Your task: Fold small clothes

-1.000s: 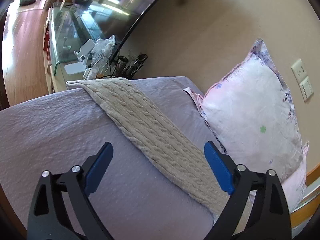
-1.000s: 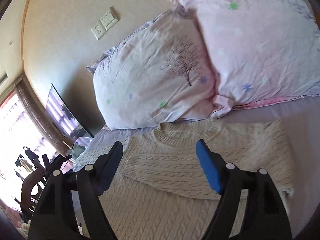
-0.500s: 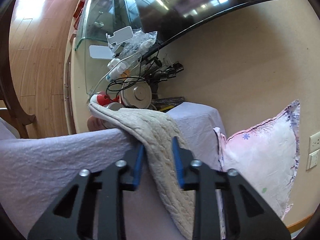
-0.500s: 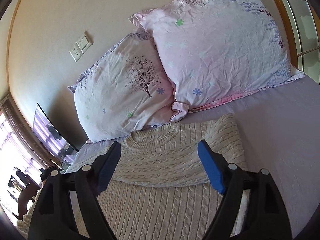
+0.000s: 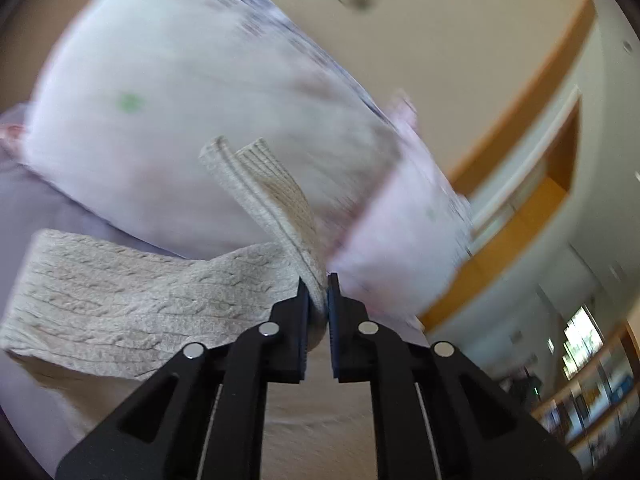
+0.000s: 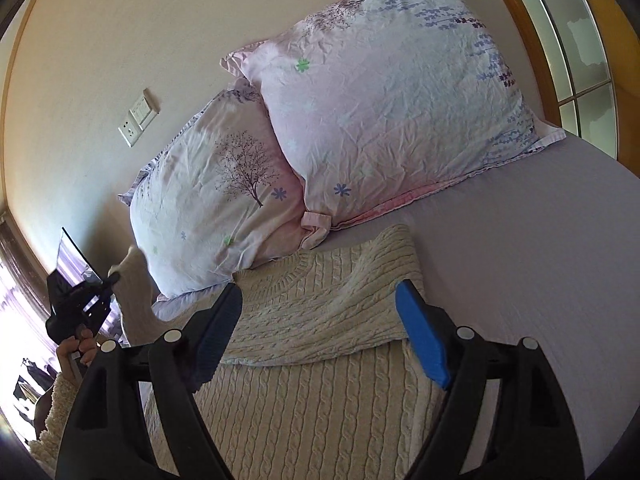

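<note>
Cream cable-knit sweater (image 6: 320, 360) is lying half-folded beneath the gaping right gripper (image 6: 320, 336), left gripper (image 5: 318, 300) pinching its unfolded sleeve (image 5: 272, 200).

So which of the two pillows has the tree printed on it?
The lower left pillow, nearest the wall socket; the bigger pillow overlapping it shows only small flowers.

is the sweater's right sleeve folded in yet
Yes: the right sleeve lies folded across the sweater chest. The left gripper holds the other sleeve lifted.
</note>
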A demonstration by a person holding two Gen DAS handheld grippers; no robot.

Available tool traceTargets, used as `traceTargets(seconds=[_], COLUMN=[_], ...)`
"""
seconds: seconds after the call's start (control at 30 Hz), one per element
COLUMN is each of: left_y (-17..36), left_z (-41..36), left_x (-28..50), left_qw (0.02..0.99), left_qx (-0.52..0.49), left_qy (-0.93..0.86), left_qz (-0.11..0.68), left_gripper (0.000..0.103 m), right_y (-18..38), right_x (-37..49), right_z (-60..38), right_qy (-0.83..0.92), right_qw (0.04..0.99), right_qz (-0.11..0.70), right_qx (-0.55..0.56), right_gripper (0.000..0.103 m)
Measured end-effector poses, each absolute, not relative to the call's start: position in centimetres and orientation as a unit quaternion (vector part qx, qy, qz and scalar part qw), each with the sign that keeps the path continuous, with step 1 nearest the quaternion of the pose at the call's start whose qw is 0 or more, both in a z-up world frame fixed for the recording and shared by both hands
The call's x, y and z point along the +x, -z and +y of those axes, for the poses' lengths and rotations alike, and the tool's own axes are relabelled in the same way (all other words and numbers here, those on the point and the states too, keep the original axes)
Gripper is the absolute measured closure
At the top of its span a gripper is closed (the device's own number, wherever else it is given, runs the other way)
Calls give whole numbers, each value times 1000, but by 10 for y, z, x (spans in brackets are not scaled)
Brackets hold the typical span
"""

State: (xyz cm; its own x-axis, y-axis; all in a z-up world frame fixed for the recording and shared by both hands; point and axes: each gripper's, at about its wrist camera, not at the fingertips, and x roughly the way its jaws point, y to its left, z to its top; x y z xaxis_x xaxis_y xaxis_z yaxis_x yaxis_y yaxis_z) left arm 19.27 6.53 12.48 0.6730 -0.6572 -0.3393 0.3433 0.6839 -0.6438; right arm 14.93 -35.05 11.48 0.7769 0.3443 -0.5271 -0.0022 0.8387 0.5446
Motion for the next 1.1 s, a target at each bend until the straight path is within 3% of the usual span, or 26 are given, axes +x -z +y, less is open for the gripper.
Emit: traceTargets(seconds=[0.07,0.13,0.27,0.4,0.47,0.53,0.7,0.87,0.93,0.97,1.0,1.03,1.07,1.1], left_y=[-108,-96,-94,-91,-83,-66,-2,40,49,52,55,57,59,61], left_z=[-15,-42,8,105,150,180,208,191,177,174,171,169,168,168], left_x=[197,187,137,61,16,-25,-67,-43,-29,-26,-21,-18,-16,-14], left_qw=[840,826,836,840,848,848,827,794,785,781,775,769,762,748], left_qx=[-216,-185,-183,-195,-207,-222,-255,-289,-292,-296,-303,-312,-324,-343], left_qy=[356,378,376,377,358,349,291,283,287,290,291,292,294,302], left_qz=[348,375,356,338,330,332,407,453,465,468,472,475,478,482], left_gripper=[54,51,23,22,12,9,8,12,17,24,32,52,80,90], right_y=[-110,-109,-105,-82,-71,-56,-13,12,17,18,19,19,18,15], right_x=[145,130,86,35,9,-11,-32,-23,-20,-19,-19,-17,-17,-18], right_z=[-351,-357,-372,-383,-383,-384,-383,-370,-361,-358,-354,-350,-345,-341], right_qy=[-95,-104,-155,-259,-292,-303,-291,-320,-340,-347,-356,-361,-364,-371], right_qw=[900,898,893,844,820,797,749,720,712,709,707,707,708,710], right_qz=[331,338,346,382,407,437,498,494,484,481,477,478,480,478], right_qx=[267,263,245,274,277,287,326,368,378,381,381,377,369,360], right_gripper=[22,22,20,19,18,18,18,19,28,34,53,78,89,93])
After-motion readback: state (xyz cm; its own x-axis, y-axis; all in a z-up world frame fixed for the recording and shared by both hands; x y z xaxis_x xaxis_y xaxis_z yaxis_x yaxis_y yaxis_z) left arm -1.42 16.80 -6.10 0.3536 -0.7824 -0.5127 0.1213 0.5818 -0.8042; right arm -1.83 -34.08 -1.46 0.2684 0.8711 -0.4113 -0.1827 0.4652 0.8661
